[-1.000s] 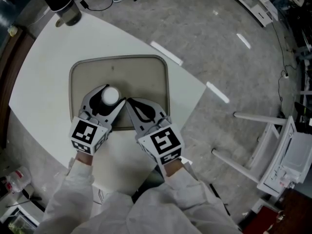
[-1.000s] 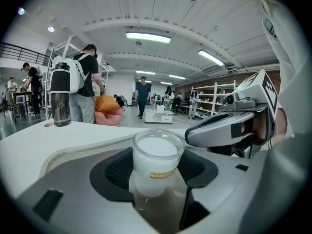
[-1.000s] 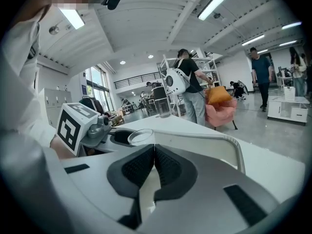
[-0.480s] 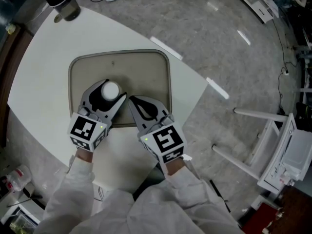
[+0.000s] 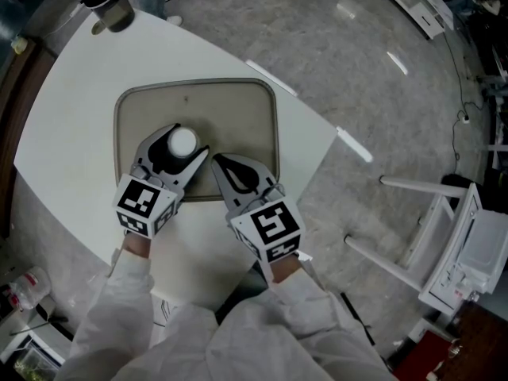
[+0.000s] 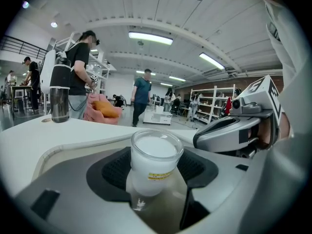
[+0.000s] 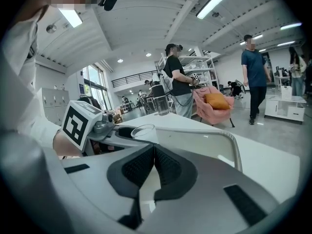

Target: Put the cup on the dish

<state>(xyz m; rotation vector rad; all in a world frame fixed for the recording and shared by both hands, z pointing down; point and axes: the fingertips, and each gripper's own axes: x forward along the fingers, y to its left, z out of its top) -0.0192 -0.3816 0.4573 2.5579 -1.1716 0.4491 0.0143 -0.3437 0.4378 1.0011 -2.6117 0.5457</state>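
A small glass cup (image 5: 182,141) with a white inside sits between the fingers of my left gripper (image 5: 185,144), which is shut on it over the near left part of the beige tray-like dish (image 5: 230,109). In the left gripper view the cup (image 6: 153,162) stands upright between the black pads, low over the dish (image 6: 53,152). My right gripper (image 5: 214,160) is shut with nothing in it, just right of the cup at the dish's near edge. Its view shows the jaws (image 7: 154,147) closed, the cup (image 7: 145,130) to the left and the dish rim (image 7: 229,140).
The dish lies on a white table (image 5: 63,117) whose edge runs diagonally to the right. A dark metal tumbler (image 5: 107,2) stands at the far left corner. A white rack (image 5: 452,244) lies on the floor at right. People stand and walk in the background.
Hardly anything. Both grippers stay at the dish's near side and the cup remains in the left one. The head view has shifted slightly.
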